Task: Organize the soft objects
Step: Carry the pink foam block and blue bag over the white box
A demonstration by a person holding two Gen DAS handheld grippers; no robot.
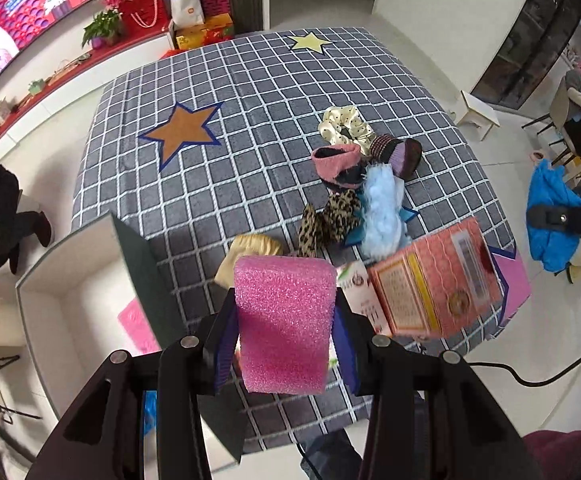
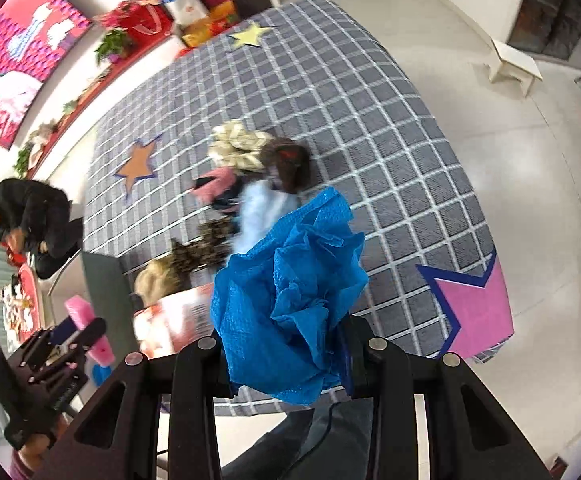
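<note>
My left gripper (image 1: pixel 284 328) is shut on a pink foam sponge (image 1: pixel 284 320), held above the near edge of the grey checked cloth (image 1: pixel 250 92). My right gripper (image 2: pixel 286 344) is shut on a crumpled blue cloth (image 2: pixel 290 300); this view is blurred. A pile of soft things lies on the checked cloth: a cream dotted scrunchie (image 1: pixel 344 124), a pink and dark one (image 1: pixel 336 166), a purple-brown one (image 1: pixel 396 152), a fluffy light-blue piece (image 1: pixel 382 216), a leopard-print bow (image 1: pixel 328 220) and a beige piece (image 1: pixel 250 248). The left gripper with the pink sponge (image 2: pixel 86 332) also shows at the right wrist view's lower left.
A white open box (image 1: pixel 70 280) with a dark flap stands at the cloth's near left, a pink item inside. A pink printed carton (image 1: pixel 434 284) lies beside the sponge. Star patches mark the cloth. A person in black (image 2: pixel 34 220) crouches left; a white stool (image 2: pixel 514 66) stands far right.
</note>
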